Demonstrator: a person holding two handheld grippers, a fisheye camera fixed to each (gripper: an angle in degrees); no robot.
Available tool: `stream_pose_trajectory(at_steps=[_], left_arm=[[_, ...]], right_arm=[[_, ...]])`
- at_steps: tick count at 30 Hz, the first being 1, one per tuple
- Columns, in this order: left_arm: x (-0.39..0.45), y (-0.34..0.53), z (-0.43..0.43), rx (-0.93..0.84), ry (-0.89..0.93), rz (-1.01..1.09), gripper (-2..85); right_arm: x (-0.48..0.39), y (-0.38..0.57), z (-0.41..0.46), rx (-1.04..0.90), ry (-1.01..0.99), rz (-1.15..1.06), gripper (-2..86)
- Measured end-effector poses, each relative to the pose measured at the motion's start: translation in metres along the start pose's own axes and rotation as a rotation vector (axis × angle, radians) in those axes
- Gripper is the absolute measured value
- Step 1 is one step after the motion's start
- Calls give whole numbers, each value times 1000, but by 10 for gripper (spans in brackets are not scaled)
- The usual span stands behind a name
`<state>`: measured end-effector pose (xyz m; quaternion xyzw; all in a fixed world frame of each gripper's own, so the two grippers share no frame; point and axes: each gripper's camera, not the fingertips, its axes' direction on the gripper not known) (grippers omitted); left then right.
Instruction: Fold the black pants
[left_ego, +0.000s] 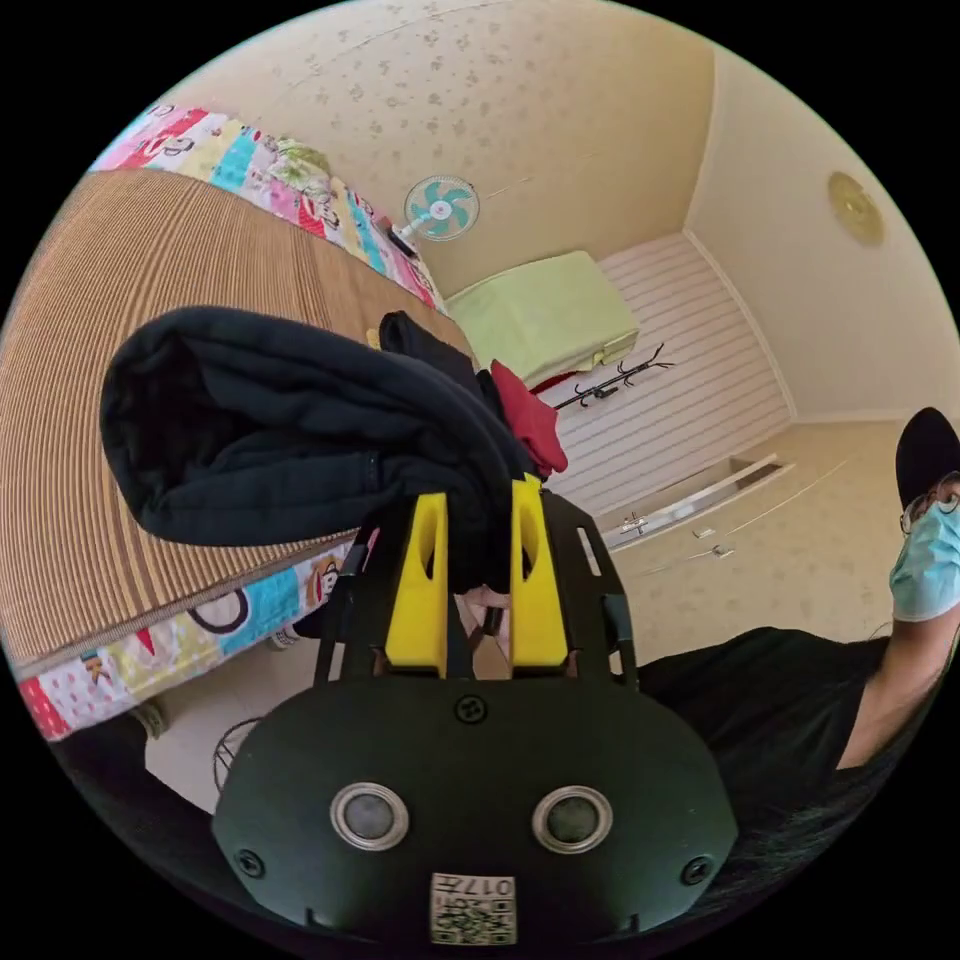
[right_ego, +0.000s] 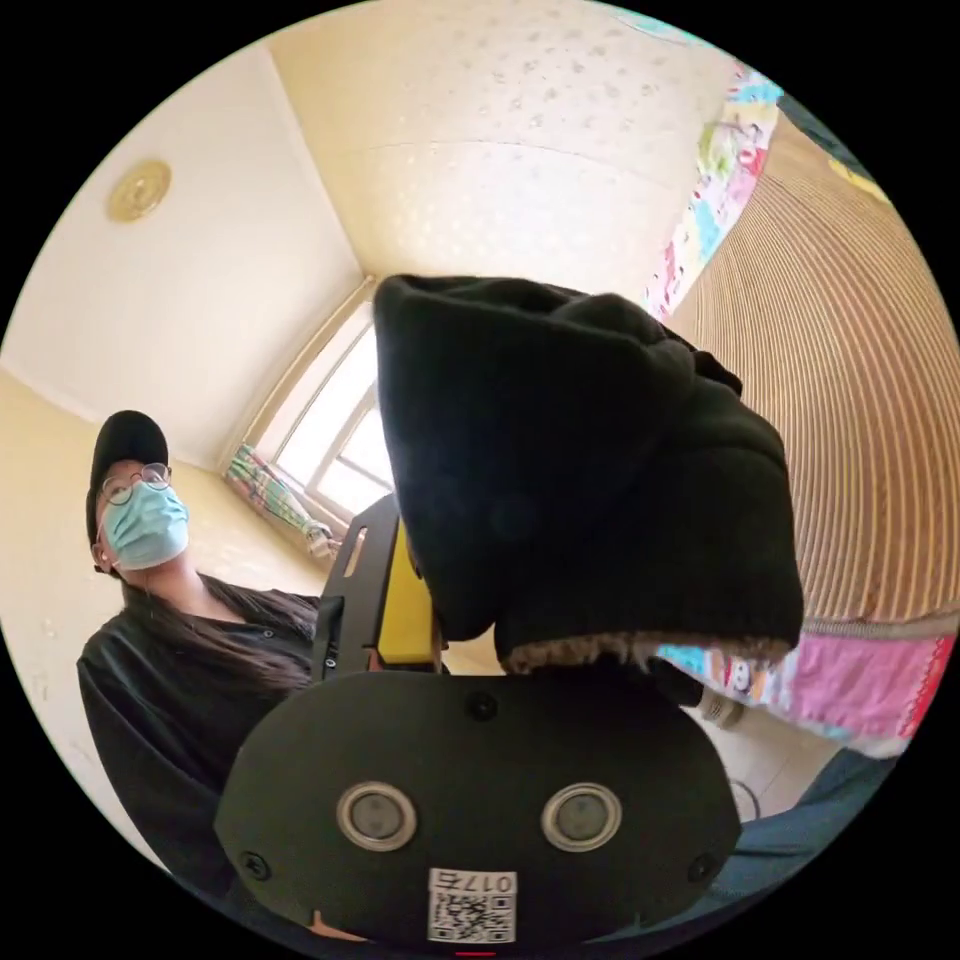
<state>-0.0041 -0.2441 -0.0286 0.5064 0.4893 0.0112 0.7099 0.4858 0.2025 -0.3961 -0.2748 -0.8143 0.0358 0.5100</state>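
Woven bed mat (left_ego: 120, 400) beneath; black pants (left_ego: 290, 420) bunched and lifted over its edge; left gripper (left_ego: 478, 535) clenched on a fold; right gripper (right_ego: 470, 600) draped by pants, grip impossible to tell; fan (left_ego: 441, 207) on wall in left gripper view.

The pants (left_ego: 300, 420) are plain black, with a fuzzy beige lining along one edge in the right gripper view. Both grippers have yellow jaws on black bodies. The bed mat (left_ego: 150, 330) is brown with fine ribbed stripes; the sheet (left_ego: 240, 610) beneath is a patchwork of pink, turquoise, yellow and white cartoon prints. A red garment (left_ego: 530, 420) lies behind the pants. The wallpaper (left_ego: 520, 110) is cream with small flowers.
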Motion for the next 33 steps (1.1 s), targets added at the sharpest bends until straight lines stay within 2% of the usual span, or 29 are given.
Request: stream_pose_trajectory(at_steps=[2,4,7,9,12,14,16,20,22,24,27,30,33], left_arm=[[20,-33,17,-7,46,91,114],[37,-61,34,-37,89,174,134],[46,-77,49,-51,58,248,138],[28,-63,57,-50,-41,251,135],[-25,-27,61,-93,-155,142,143],[-64,0,54,-116,-201,39,144],[-105,29,35,-107,-256,-70,144],[-185,83,-50,-23,-538,-301,144],[-208,95,-110,91,-677,-379,145],[-224,99,-197,292,-881,-422,146],[-248,86,-287,446,-1151,-513,170],[-291,67,-335,474,-1271,-607,169],[-344,60,-341,439,-1196,-789,118]], right_arm=[[-35,-43,-23,49,45,-180,101],[-60,-74,-41,116,96,-270,107],[-76,-125,-76,214,223,-370,120],[-58,-151,-106,288,272,-278,127],[-3,-163,-160,388,474,-5,131],[50,-138,-192,434,616,268,119],[63,-101,-200,508,621,333,92],[46,-20,-171,566,590,272,34],[38,10,-153,543,606,271,22],[34,32,-139,512,577,282,15],[30,51,-121,432,534,307,9],[17,49,-105,340,575,299,6],[-1,47,-96,306,593,277,6]])
